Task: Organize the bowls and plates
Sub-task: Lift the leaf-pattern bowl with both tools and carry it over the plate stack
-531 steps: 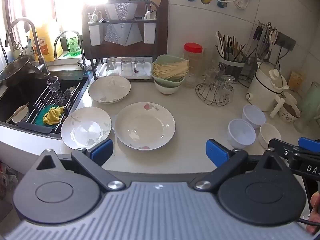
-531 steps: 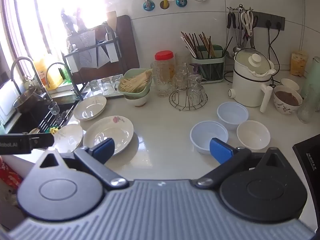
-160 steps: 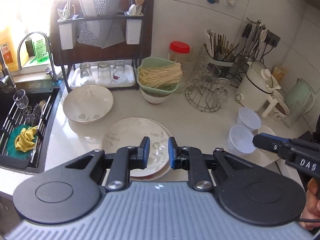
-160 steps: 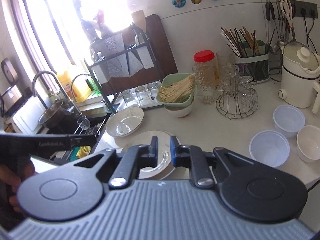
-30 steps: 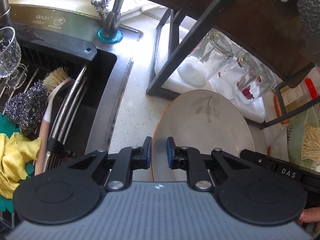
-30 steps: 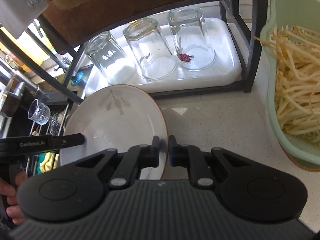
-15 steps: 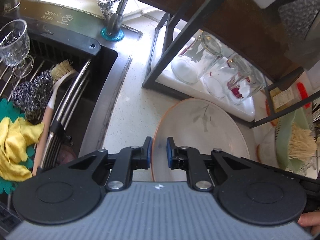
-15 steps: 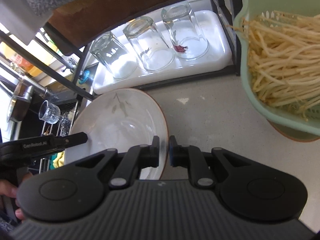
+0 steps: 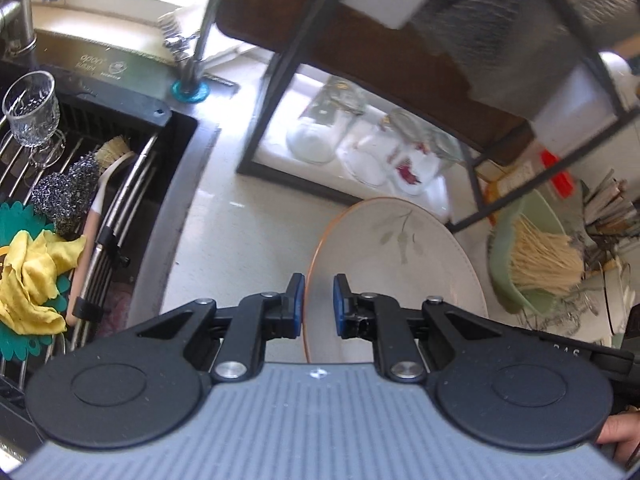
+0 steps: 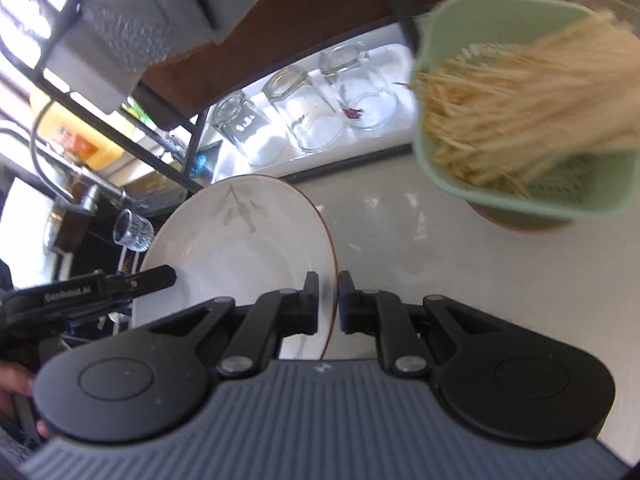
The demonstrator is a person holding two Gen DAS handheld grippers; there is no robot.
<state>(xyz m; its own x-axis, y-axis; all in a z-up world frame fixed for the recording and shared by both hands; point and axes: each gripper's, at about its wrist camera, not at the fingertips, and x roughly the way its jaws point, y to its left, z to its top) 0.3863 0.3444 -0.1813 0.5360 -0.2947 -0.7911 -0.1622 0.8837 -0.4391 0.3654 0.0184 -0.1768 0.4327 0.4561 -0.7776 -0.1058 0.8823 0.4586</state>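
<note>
At the lower centre of both wrist views, a shallow white bowl (image 9: 400, 264) with a leaf print and a thin brown rim is held between the two grippers. Its left rim is pinched by the jaws of the left gripper (image 9: 319, 305), and its right rim is pinched by the jaws of the right gripper (image 10: 328, 300), each pair being drawn close together on the thin edge. The bowl is seen tilted against the pale surface (image 10: 400, 248); whether it is clear of the surface cannot be told.

Across the top of the left wrist view, a black rack (image 9: 280, 72) is seen, blurred, with upturned glasses (image 9: 320, 140) on a white tray beneath it. At the left edge, a dark sink (image 9: 172, 152) is shown, holding a stemmed glass (image 9: 30, 108), a steel scourer (image 9: 64, 192), a brush (image 9: 108, 168) and a yellow cloth (image 9: 32, 276).

At the upper right of the right wrist view, a green colander (image 10: 560, 196) filled with pale noodles (image 10: 520, 112) is seen, resting on another dish. At the lower left of that view, part of a hand (image 10: 16, 384) is visible behind the left gripper's body.
</note>
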